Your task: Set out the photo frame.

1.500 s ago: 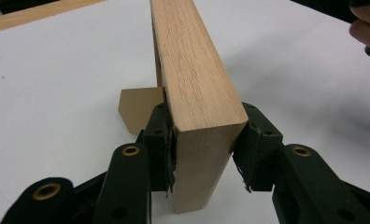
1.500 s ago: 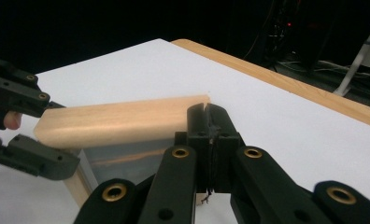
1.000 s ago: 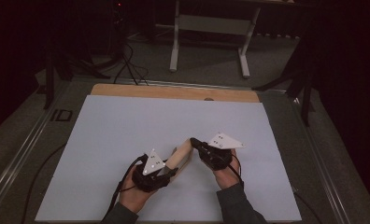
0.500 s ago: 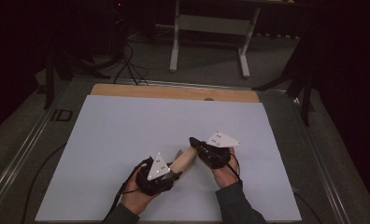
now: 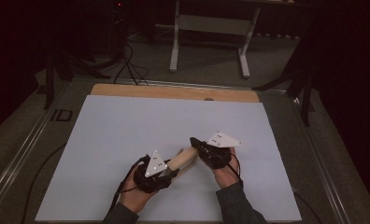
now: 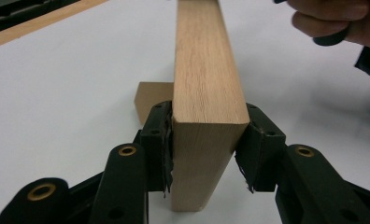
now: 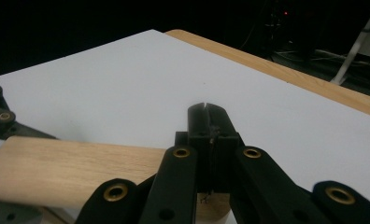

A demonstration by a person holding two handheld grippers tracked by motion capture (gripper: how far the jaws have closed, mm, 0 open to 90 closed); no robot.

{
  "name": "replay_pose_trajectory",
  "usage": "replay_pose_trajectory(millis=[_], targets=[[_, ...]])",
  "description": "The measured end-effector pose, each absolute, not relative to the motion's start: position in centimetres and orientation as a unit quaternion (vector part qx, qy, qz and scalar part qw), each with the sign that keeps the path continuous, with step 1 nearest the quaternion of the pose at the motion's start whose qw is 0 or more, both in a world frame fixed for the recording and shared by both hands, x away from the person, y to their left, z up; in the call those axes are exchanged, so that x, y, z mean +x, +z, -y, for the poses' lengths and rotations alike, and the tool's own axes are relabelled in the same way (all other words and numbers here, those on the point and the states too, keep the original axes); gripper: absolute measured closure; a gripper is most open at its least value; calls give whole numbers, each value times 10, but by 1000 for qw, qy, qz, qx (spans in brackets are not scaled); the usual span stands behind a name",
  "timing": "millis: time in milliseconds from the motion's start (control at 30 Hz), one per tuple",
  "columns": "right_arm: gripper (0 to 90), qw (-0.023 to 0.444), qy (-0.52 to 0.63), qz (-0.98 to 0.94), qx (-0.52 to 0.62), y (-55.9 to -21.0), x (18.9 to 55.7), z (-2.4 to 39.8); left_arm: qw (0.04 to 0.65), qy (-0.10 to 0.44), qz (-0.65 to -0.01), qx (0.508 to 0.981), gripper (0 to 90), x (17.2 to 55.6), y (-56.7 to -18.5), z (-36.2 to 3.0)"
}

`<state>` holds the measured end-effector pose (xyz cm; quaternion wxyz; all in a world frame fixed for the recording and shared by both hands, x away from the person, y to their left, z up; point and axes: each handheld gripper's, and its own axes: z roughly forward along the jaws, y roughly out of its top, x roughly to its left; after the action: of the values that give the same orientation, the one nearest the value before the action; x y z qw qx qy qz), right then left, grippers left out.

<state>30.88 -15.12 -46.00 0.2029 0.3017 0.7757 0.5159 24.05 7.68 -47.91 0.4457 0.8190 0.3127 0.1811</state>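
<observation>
A long pale wooden block (image 5: pixel 183 157) is held slanting just above the white table sheet (image 5: pixel 127 130). My left gripper (image 5: pixel 168 169) is shut on its near end, and the left gripper view shows the black pads (image 6: pixel 160 140) pressed against both sides of the block (image 6: pixel 206 84). My right gripper (image 5: pixel 198 144) is shut with nothing between its jaws, lying over the block's far end. In the right gripper view the closed tips (image 7: pixel 206 109) point across the sheet with the block (image 7: pixel 75 168) at the lower left. A smaller piece of wood (image 6: pixel 148 100) lies under the block.
A bare wooden strip (image 5: pixel 174 92) runs along the table's far edge. Beyond it, on the dark floor, stand a white metal stand (image 5: pixel 209 28) and some cables (image 5: pixel 127 60). A metal rail (image 5: pixel 29 140) borders the table's left side.
</observation>
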Motion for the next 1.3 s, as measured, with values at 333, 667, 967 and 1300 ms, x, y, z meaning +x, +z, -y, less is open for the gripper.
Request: replay_pose_trajectory(millis=[333, 667, 967, 1300], targets=[[896, 202, 514, -776, 304, -459, 309, 154, 444, 186, -339, 808, 566, 245, -481, -83], [897, 198, 511, -779, 305, -458, 308, 155, 440, 196, -371, 794, 554, 251, -483, -90], [889, 187, 504, -786, 305, -456, 308, 158, 440, 192, -382, 790, 559, 252, -485, -93], [613, 171, 523, -781, 295, -446, 306, 169, 441, 189, -385, 789, 560, 253, -487, -92]])
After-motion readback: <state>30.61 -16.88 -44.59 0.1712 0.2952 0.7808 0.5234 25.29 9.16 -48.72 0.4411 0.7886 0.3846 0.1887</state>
